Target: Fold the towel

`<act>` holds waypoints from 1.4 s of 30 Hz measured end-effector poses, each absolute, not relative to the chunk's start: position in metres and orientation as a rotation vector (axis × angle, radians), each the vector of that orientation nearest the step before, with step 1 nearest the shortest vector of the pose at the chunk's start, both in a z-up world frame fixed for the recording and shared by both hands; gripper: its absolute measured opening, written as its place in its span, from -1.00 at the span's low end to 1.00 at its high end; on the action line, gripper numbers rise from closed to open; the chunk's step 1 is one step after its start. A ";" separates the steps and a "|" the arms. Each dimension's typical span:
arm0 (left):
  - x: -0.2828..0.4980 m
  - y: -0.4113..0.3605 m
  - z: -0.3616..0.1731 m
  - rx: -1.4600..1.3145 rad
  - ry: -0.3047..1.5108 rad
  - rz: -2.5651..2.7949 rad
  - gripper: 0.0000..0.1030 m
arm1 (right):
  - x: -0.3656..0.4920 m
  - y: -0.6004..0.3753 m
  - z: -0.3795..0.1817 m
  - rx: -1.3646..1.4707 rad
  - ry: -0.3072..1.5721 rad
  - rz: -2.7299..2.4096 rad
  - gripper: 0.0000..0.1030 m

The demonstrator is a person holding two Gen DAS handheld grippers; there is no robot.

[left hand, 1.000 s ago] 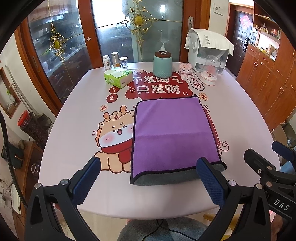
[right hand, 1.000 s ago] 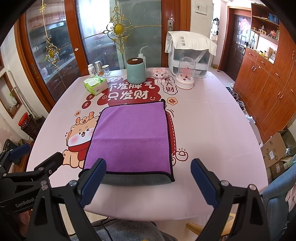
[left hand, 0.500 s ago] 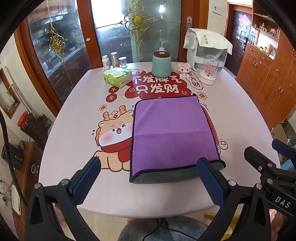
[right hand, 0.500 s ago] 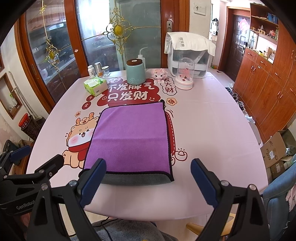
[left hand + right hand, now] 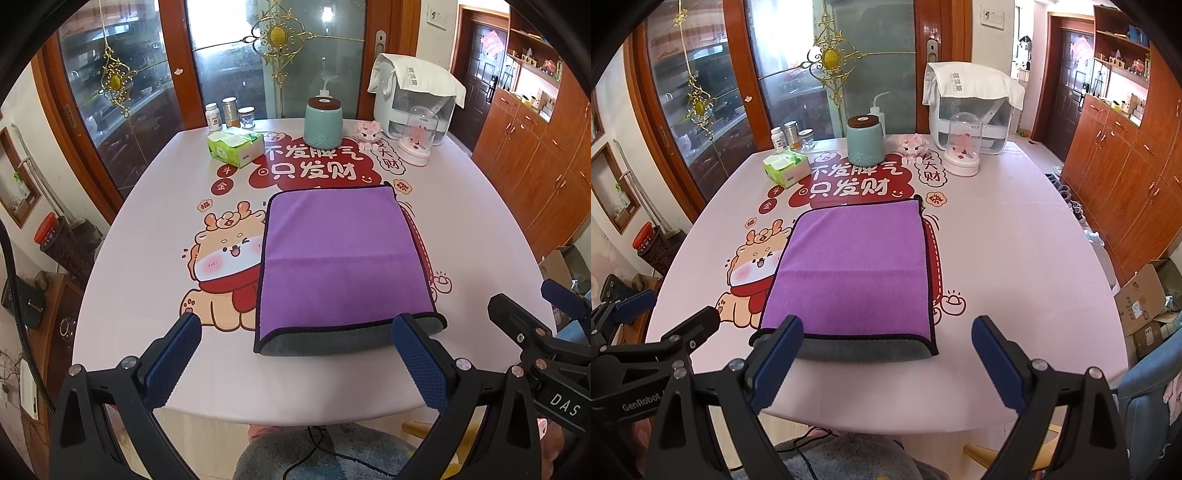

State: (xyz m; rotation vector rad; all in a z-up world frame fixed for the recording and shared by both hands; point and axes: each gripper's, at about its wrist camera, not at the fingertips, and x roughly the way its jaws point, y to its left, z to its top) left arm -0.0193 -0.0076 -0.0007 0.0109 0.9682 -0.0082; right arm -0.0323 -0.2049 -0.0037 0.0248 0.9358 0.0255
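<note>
A purple towel with a grey underside lies folded flat on the pink table; it also shows in the right wrist view. Its grey lower layer sticks out along the near edge. My left gripper is open and empty, held back above the table's near edge in front of the towel. My right gripper is open and empty, likewise pulled back in front of the towel. Neither touches the towel. Each gripper shows at the edge of the other's view.
At the table's far side stand a green tissue box, a teal jar, several small bottles, a pink figurine, a glass dome and a white appliance. Wooden cabinets line the right wall.
Both grippers have drawn slightly back and up from the towel; the towel lies unchanged. Both stay open.
</note>
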 end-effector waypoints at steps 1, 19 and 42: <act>-0.020 -0.007 -0.001 0.008 0.970 -0.006 0.99 | -0.033 -0.206 -0.004 0.024 0.933 0.029 0.81; -0.030 -0.005 -0.012 0.017 0.980 0.065 0.99 | -0.036 -0.225 -0.015 0.043 0.903 0.091 0.81; 0.018 0.036 -0.108 0.127 1.156 -0.136 0.99 | 0.011 -0.252 -0.134 -0.027 1.084 0.189 0.47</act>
